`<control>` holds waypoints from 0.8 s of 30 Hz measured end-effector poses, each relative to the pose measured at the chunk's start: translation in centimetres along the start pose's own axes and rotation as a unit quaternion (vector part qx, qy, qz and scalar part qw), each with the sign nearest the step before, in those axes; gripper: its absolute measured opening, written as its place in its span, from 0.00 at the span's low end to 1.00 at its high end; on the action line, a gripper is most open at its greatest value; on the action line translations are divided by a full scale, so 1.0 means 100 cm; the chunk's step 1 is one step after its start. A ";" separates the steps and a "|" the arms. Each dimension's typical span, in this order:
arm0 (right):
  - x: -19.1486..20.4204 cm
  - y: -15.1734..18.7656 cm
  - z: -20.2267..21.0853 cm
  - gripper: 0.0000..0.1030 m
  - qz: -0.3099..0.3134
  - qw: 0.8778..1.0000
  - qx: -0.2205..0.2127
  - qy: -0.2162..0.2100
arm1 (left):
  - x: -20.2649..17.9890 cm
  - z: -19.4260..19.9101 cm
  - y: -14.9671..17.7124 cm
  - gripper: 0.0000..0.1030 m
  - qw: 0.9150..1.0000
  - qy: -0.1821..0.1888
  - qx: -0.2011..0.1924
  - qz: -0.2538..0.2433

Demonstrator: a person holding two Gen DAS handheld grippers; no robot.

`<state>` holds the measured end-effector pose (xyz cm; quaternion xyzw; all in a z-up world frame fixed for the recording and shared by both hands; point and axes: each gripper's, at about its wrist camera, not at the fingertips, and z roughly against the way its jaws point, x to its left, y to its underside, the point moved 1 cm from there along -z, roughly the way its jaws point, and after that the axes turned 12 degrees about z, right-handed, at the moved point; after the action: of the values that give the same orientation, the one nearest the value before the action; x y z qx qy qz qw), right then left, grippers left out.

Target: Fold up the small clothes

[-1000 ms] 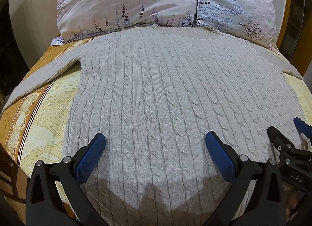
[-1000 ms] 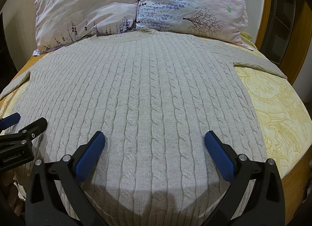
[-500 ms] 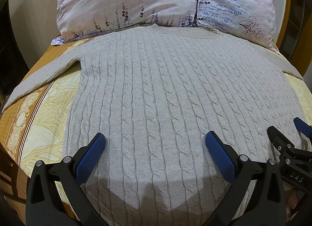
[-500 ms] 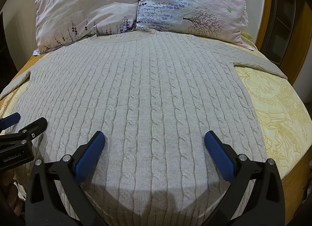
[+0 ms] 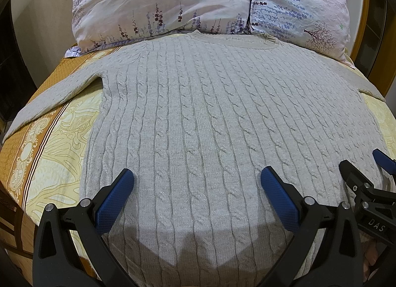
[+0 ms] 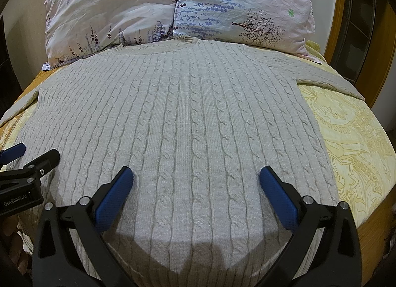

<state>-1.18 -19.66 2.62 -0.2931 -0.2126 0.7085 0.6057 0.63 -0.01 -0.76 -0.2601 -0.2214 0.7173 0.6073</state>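
Note:
A light grey cable-knit sweater (image 5: 205,118) lies flat and spread out on the bed, collar toward the pillows, sleeves out to both sides; it also fills the right wrist view (image 6: 188,118). My left gripper (image 5: 198,183) is open and empty, hovering above the sweater's lower left part near the hem. My right gripper (image 6: 196,180) is open and empty above the lower right part. The right gripper's fingers show at the right edge of the left wrist view (image 5: 358,180), and the left gripper's fingers show at the left edge of the right wrist view (image 6: 37,160).
Two floral pillows (image 5: 173,2) (image 6: 242,7) lie at the head of the bed, touching the sweater's collar. A yellow and orange patterned bedsheet (image 6: 354,143) shows on both sides of the sweater (image 5: 49,143). A wooden bed frame (image 6: 336,14) stands at the right.

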 end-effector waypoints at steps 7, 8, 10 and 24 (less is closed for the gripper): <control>0.000 0.000 0.000 0.98 0.000 1.000 0.000 0.000 | 0.000 0.000 0.000 0.99 1.000 0.000 0.000 0.000; 0.000 0.000 0.000 0.98 0.000 1.000 0.000 0.000 | 0.000 0.000 0.000 0.99 1.000 0.000 0.000 0.000; 0.000 0.000 0.000 0.98 0.000 1.000 0.000 0.000 | 0.000 0.000 0.000 0.99 1.000 0.000 0.000 0.000; -0.002 0.001 0.000 0.98 0.001 1.000 -0.001 -0.001 | 0.000 0.000 0.000 0.99 1.000 -0.001 0.000 0.000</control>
<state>-1.18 -19.87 2.56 -0.2931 -0.2138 0.7095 0.6042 0.63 -0.05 -0.75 -0.2594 -0.2214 0.7174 0.6075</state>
